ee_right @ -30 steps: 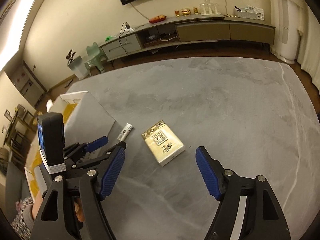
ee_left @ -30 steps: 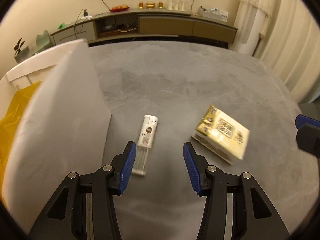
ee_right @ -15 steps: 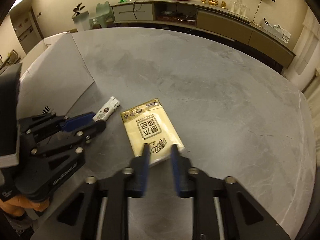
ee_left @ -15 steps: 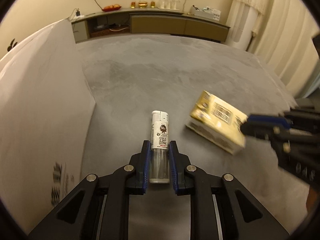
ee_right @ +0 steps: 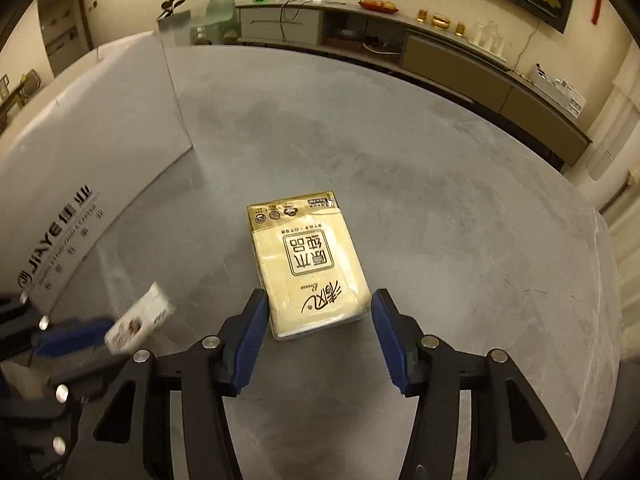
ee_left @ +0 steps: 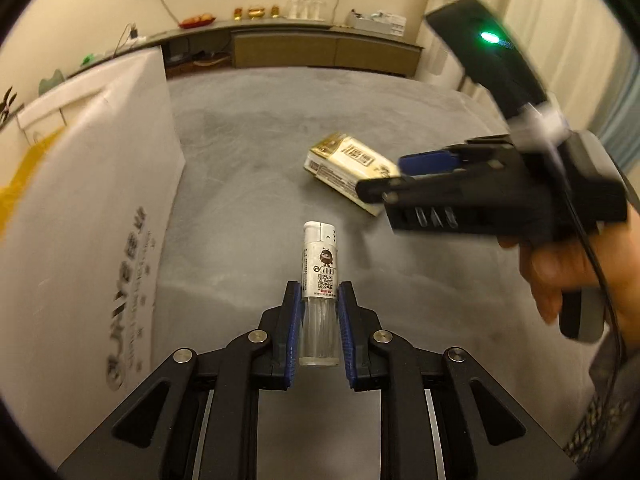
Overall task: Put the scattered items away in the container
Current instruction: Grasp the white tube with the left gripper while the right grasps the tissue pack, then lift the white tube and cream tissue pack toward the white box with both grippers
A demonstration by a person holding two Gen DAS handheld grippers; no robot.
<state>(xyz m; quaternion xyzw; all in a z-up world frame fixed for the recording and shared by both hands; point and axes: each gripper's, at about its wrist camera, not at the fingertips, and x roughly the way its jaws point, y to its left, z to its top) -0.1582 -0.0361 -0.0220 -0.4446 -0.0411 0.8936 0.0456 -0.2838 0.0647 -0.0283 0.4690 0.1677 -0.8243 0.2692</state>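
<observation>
A white lighter (ee_left: 320,276) with a clear fuel tank and a cartoon label sits clamped in the left claw (ee_left: 319,322), its cap pointing far, long axis along the fingers, above the grey worktop (ee_left: 248,152). The right claw (ee_right: 318,334) hangs spread around the near end of a yellow tissue pack (ee_right: 308,268), which lies flat, lengthwise near-to-far. A white box (ee_left: 80,208) stands left.

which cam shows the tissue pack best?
Right wrist: the tissue pack lies centred between the open right gripper fingers, its whole top visible. Left wrist shows it small, oblique and partly hidden behind the right gripper.
</observation>
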